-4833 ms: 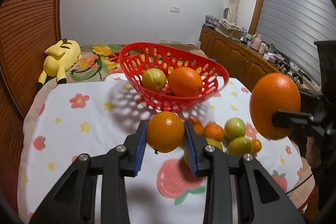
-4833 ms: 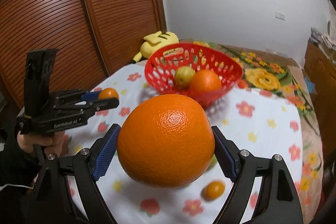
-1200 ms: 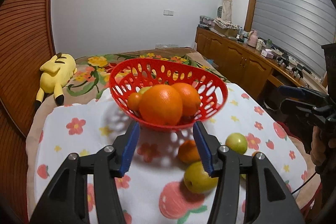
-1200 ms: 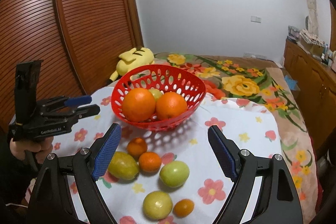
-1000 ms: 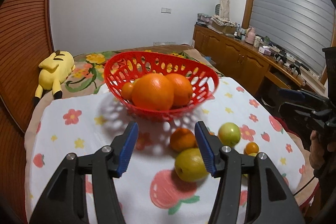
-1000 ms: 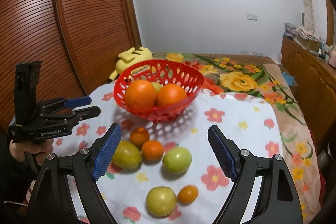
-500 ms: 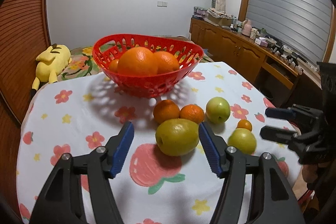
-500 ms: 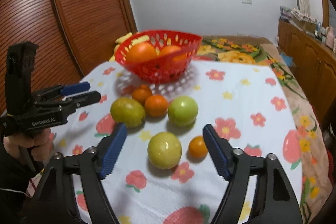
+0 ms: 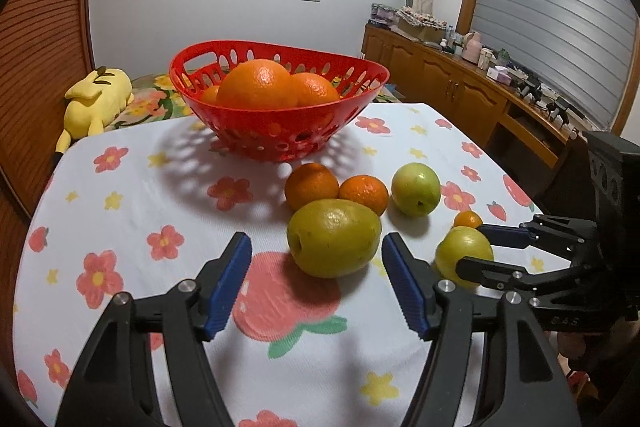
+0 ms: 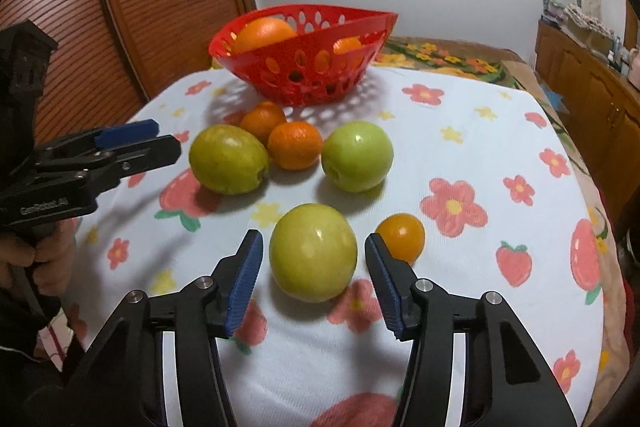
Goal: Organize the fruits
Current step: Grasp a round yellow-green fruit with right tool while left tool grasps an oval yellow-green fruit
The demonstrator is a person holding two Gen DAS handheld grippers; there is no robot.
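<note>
1. Six fruits lie loose on the flowered table [image 10: 500,131], and a red basket [image 9: 280,131] at the far side holds at least three oranges [image 9: 258,89].
2. In my left hand, the left gripper [image 9: 316,275] has its fingers apart on either side of a large yellow-green fruit [image 9: 334,237]; they have just been opening a little, and neither blue pad touches the fruit, which rests on the table.
3. In my right hand, the right gripper [image 10: 314,281] has its fingers around a round pale green fruit [image 10: 313,258]; they have just been closing, yet a narrow gap shows on each side, so the fruit sits unheld between them.
4. Just right of that fruit, beside my right finger, lies a tiny orange [image 10: 401,237].
5. Farther off, two mandarins [image 10: 295,145] touch each other between the large yellow-green fruit and a green apple [image 10: 357,155], just near the basket.
6. Beyond the table's far left edge lies a yellow plush toy [image 9: 98,101].
</note>
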